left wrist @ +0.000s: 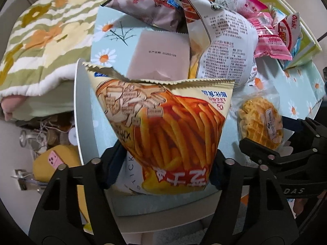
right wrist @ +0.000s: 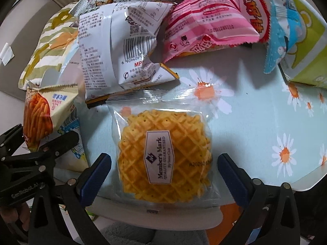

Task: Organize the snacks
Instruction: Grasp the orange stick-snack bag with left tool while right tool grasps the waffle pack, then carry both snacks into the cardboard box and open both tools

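My left gripper point(left wrist: 163, 169) is shut on an orange potato-stick snack bag point(left wrist: 163, 126) and holds it upright above the table's left edge; the bag also shows in the right wrist view point(right wrist: 40, 118). My right gripper point(right wrist: 163, 173) is open, its blue pads point(right wrist: 96, 175) on either side of a clear-wrapped waffle cookie packet point(right wrist: 163, 153) lying at the table's near edge. That packet also shows in the left wrist view point(left wrist: 259, 122), with the right gripper point(left wrist: 271, 155) beside it.
The table has a light-blue daisy cloth point(right wrist: 255, 106). A pile of snack bags lies at the back: white point(right wrist: 114, 47), pink point(right wrist: 206, 26), blue point(right wrist: 282, 24), brown point(left wrist: 149, 6). A green box point(right wrist: 310, 57) stands at the far right. A flowered blanket point(left wrist: 40, 40) lies left.
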Demonstrator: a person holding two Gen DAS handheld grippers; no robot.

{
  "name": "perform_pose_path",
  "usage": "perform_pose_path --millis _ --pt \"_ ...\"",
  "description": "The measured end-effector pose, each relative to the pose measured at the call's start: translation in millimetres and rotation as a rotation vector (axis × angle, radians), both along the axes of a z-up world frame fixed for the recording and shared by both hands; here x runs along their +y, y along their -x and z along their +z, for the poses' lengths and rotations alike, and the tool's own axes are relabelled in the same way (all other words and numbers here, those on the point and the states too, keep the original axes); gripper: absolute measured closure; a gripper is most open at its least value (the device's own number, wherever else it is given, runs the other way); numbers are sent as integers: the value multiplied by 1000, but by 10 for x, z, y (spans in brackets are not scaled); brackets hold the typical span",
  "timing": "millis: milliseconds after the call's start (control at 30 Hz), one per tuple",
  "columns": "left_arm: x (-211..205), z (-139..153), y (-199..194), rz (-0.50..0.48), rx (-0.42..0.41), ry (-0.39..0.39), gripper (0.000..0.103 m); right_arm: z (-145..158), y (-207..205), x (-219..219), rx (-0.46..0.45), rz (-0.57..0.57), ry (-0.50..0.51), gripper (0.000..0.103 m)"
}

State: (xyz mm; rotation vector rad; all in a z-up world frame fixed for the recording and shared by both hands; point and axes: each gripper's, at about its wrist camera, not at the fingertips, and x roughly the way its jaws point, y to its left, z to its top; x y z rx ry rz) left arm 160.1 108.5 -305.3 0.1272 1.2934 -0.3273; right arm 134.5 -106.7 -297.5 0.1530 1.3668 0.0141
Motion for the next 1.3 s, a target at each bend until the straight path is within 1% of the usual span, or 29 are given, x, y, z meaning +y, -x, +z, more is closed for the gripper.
perform_pose_path --millis 33,67,167,267,300,500,600,667,700,800,833,1000,1100,1200,1300 --pt "12 17 -4 7 -6 2 46 -15 -34 51 0 -1 1 0" --pt "20 33 0 12 -13 -1 47 -54 -100 154 2 -1 4 0" --pt "21 46 17 14 -23 -9 48 -85 -185 277 -2 -4 20 1" --pt "49 47 18 30 -20 7 49 -97 -237 377 -10 -2 65 10" --pt "58 47 28 32 -21 10 49 -88 -256 403 -15 0 86 16" --pt "79 93 87 49 -31 23 49 -80 -314 456 -35 0 95 27" --pt "108 159 106 59 -44 33 49 -37 -365 436 -32 -5 83 30" --pt "105 223 103 62 -54 37 49 -37 -320 395 -38 -11 78 30" --pt "108 259 103 63 -59 39 49 11 -233 332 -45 -15 80 30" --pt "102 407 98 66 -81 50 49 179 -200 257 -71 -30 82 30" --pt "93 480 93 65 -90 56 49 276 -177 163 -84 -36 81 30" --pt "-17 876 53 53 -156 86 49 735 -226 18 -168 -60 89 30" --pt "-138 1158 -21 49 -210 108 49 1054 -308 -113 -235 -70 93 30" --pt "-283 1403 -141 47 -258 127 49 1306 -400 -250 -294 -75 91 30" --pt "-497 1624 -254 47 -307 135 49 1534 -472 -522 -348 -75 73 30"
